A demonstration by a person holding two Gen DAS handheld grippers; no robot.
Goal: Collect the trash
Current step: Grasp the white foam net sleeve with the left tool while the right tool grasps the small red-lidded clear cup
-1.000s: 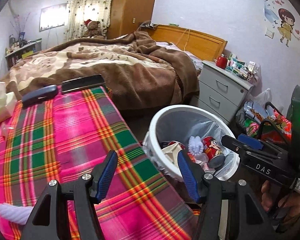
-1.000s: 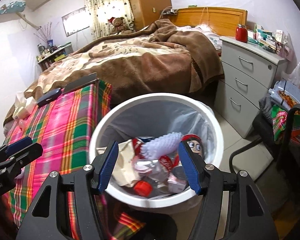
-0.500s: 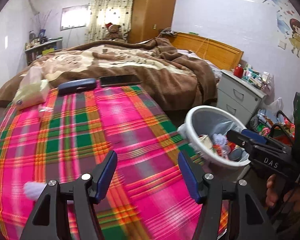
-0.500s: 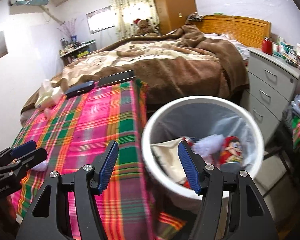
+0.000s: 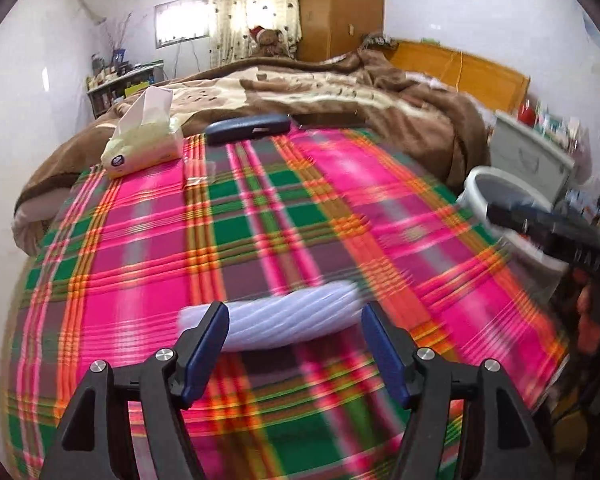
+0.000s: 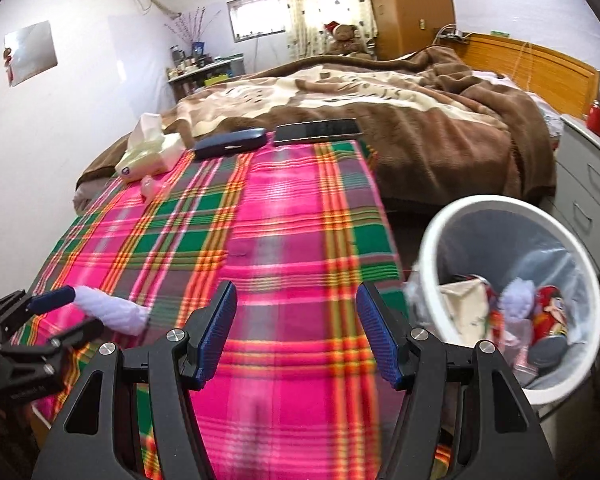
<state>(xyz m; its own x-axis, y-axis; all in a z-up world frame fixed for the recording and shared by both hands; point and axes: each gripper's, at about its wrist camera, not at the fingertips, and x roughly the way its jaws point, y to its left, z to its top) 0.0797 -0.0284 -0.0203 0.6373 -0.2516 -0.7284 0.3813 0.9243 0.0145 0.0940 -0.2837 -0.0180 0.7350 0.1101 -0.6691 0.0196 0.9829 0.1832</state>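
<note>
A white ribbed foam sleeve (image 5: 284,320) lies on the pink and green plaid cloth (image 5: 260,232). My left gripper (image 5: 293,316) hovers low over it, one finger at each end. Its jaws are opening and the pads do not press on the sleeve. From the right wrist camera, the sleeve (image 6: 112,312) pokes out between the left gripper's (image 6: 84,310) fingers. My right gripper (image 6: 296,308) is open and empty above the cloth. The white waste bin (image 6: 432,248), holding several pieces of trash, stands off the table's right edge. A small clear wrapper (image 5: 198,178) lies far back.
At the table's far edge sit a tissue pack (image 5: 144,140), a dark glasses case (image 5: 248,128) and a flat black device (image 6: 318,130). Behind is a bed under a brown blanket (image 6: 420,112). A grey nightstand (image 6: 592,184) stands beyond the bin.
Both views have swung left, away from the bin and over the plaid cloth. The white foam sleeve now lies between the left fingers, which stand wider apart.
</note>
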